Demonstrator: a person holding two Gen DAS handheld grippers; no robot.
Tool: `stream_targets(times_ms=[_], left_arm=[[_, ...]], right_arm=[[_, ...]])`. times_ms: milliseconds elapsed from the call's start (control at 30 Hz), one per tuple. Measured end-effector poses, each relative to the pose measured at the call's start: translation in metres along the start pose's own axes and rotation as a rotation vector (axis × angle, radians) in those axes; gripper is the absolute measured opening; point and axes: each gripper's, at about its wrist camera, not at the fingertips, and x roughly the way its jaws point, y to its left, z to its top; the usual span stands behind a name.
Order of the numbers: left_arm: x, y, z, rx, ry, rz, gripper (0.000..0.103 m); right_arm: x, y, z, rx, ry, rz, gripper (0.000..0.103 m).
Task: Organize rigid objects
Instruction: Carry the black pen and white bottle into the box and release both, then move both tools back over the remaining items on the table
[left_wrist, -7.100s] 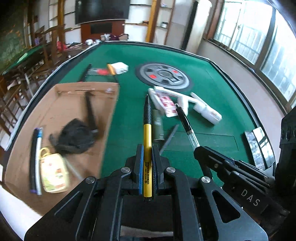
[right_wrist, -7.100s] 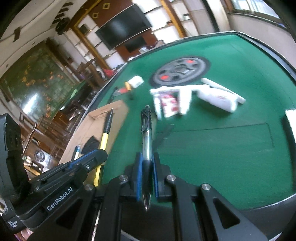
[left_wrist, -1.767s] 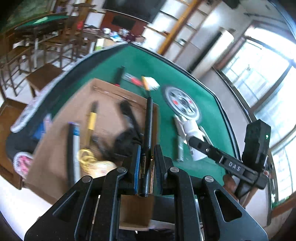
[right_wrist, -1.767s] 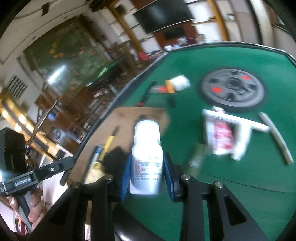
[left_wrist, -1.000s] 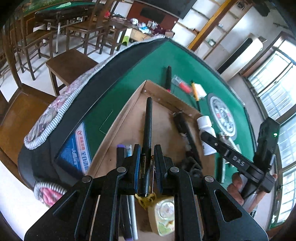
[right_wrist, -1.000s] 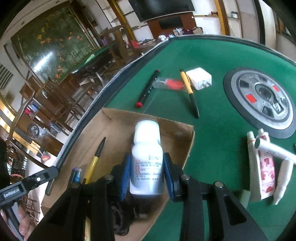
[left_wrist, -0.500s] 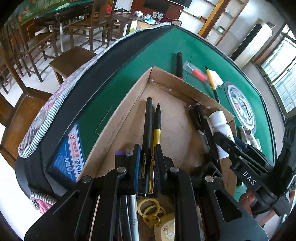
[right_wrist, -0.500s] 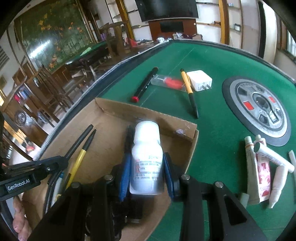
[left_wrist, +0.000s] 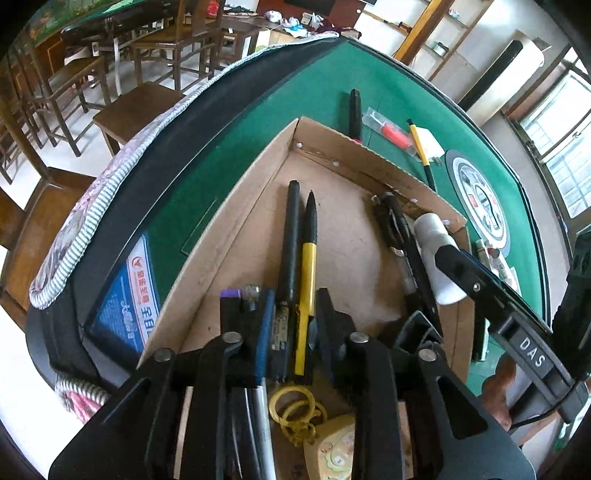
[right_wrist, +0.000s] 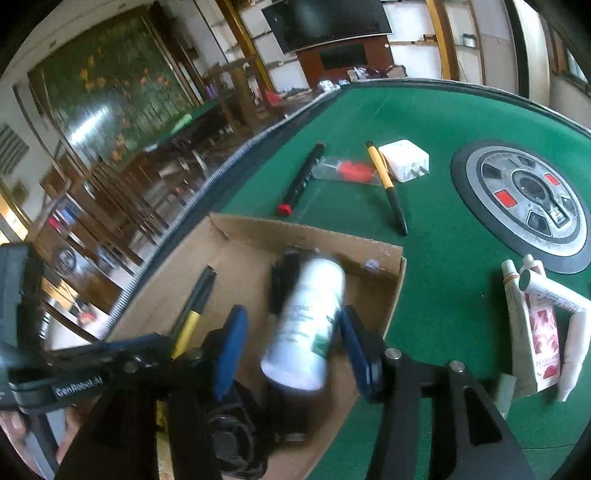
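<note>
Nearest us, our right tongs (right_wrist: 291, 343) stand open around a blurred white bottle (right_wrist: 306, 321) over the cardboard box (right_wrist: 391, 295). Our left tongs (left_wrist: 291, 325) are parted too, a black pen (left_wrist: 290, 240) and a yellow pen (left_wrist: 307, 266) lying lengthwise between them. Farther up, on the green surface (right_wrist: 443, 258), another yellow pen (right_wrist: 386, 184) points away, nearer the right tongs.

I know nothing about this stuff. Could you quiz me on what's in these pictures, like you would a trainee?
1. True or false: the white bottle is over the cardboard box.
2. Which lies on the green felt table, outside the box? A) white charger B) white bottle C) yellow key rings
3. Fill in: the right hand-held gripper has its jaws ____.

Key: 1 true; 2 A; 3 open.
</note>
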Motion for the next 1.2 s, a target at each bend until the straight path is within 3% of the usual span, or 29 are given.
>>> stream_targets(times_ms=[100, 233, 467, 633, 733, 900, 1033, 1200], left_arm=[[-0.015, -0.008, -0.009, 0.016, -0.044, -0.022, 0.035], [-0.036, -0.021, -0.024, 0.032, -0.097, -0.036, 0.035], [-0.057, -0.054, -0.051, 0.094, -0.114, -0.072, 0.035], [-0.059, -0.091, -0.066, 0.158, -0.111, -0.114, 0.035], [-0.057, -0.117, -0.075, 0.202, -0.091, -0.146, 0.035], [-0.048, -0.156, -0.085, 0.276, -0.069, -0.162, 0.035], [-0.034, -0.177, -0.088, 0.307, -0.032, -0.165, 0.035], [-0.004, -0.194, -0.09, 0.336, 0.043, -0.144, 0.035]], right_arm=[[-0.007, 0.0, 0.001, 0.004, -0.028, 0.039, 0.052], [-0.018, 0.003, 0.002, -0.021, -0.064, 0.095, 0.052], [-0.041, -0.008, 0.004, -0.008, -0.091, 0.152, 0.052], [-0.088, -0.035, -0.005, -0.022, -0.099, 0.198, 0.052], [-0.12, -0.057, -0.005, -0.059, -0.105, 0.173, 0.053], [-0.145, -0.104, 0.005, -0.066, -0.099, 0.017, 0.053], [-0.136, -0.156, 0.004, 0.009, -0.072, -0.091, 0.053], [-0.12, -0.214, -0.006, 0.2, -0.033, -0.189, 0.053]])
